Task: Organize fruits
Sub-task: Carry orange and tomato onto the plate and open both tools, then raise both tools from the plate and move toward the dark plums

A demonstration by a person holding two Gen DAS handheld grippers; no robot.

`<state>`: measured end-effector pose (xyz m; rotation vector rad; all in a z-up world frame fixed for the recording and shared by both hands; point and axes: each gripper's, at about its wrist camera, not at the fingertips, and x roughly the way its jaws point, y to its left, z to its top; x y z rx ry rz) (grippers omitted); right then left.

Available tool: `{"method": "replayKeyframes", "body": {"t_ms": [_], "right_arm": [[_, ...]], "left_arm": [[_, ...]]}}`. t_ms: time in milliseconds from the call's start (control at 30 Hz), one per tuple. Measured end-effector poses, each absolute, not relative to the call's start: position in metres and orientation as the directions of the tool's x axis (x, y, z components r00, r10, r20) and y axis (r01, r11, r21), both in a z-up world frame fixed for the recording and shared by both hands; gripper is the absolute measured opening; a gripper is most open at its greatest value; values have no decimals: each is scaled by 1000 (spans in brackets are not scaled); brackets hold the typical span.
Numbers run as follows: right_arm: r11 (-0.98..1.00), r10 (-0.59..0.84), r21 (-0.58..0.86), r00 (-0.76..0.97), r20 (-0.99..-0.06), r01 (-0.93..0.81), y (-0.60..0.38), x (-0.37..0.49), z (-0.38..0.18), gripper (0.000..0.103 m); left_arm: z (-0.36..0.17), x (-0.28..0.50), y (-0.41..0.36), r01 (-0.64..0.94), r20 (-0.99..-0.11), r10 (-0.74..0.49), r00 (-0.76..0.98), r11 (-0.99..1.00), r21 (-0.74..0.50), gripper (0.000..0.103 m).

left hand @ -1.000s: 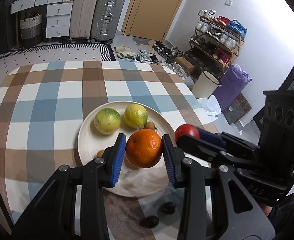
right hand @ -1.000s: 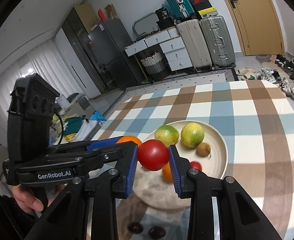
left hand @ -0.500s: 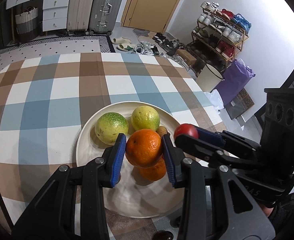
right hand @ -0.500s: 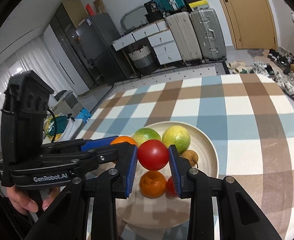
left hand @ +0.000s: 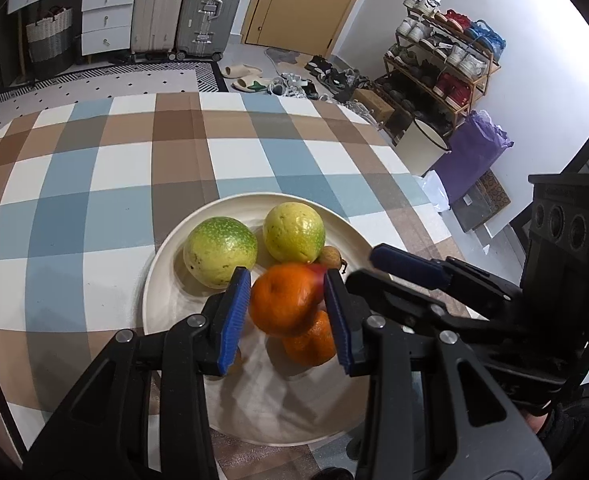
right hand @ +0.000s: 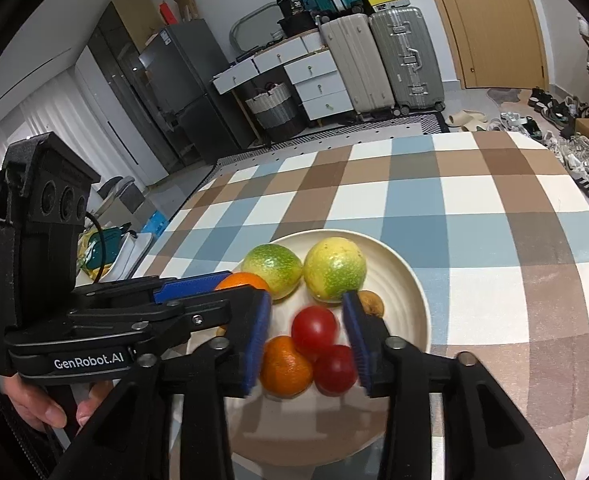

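A cream plate (left hand: pixel 166 276) (right hand: pixel 406 280) on the checked tablecloth holds two green-yellow fruits (left hand: pixel 219 250) (right hand: pixel 272 270), an orange (left hand: pixel 312 344) (right hand: pixel 284 366), a small brown fruit (right hand: pixel 370 303) and a red tomato (right hand: pixel 334 369). My left gripper (left hand: pixel 286 314) is over the plate with its pads at the sides of an orange (left hand: pixel 282 300), the grip looking loose. My right gripper (right hand: pixel 306 340) is open over the plate, a second red tomato (right hand: pixel 314 330) lying free between its pads.
Dark small fruits lie on the cloth at the near plate edge (left hand: pixel 330 472). The table's right edge (left hand: pixel 414 184) drops to a floor with a shoe rack (left hand: pixel 442 64), a bucket and a purple bag. Suitcases and drawers stand at the back.
Both grippers moved forward and down over the plate. The right gripper opened and let go of the red tomato, which now lies among the fruit. The left gripper's jaws have widened around the orange.
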<state>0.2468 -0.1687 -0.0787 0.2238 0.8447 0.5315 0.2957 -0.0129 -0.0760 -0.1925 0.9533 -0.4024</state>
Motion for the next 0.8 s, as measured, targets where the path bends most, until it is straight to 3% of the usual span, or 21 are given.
{"method": "replayKeyframes", "body": {"t_ms": [67, 300, 433, 600, 733, 800], "right_arm": [[845, 535, 400, 552, -640, -355, -172, 246, -77, 56], [852, 523, 397, 596, -609, -342, -185, 232, -58, 56], [854, 519, 395, 622, -587, -339, -193, 218, -44, 63], [855, 516, 377, 648, -561, -355, -196, 194, -26, 65], [860, 508, 360, 672, -539, -361, -198, 174, -14, 82], [863, 502, 354, 686, -527, -360, -200, 165, -10, 86]], "left_arm": [[-71, 293, -13, 256, -745, -416, 522, 909, -328, 35], [-54, 278, -4, 238, -732, -407, 546, 913, -331, 37], [-41, 261, 3, 227, -723, -392, 569, 920, -320, 44], [-27, 234, 9, 205, -710, -374, 597, 927, -315, 52], [-18, 208, 11, 198, -701, -357, 617, 933, -301, 58], [-14, 194, 10, 195, -698, -348, 626, 936, -292, 63]]}}
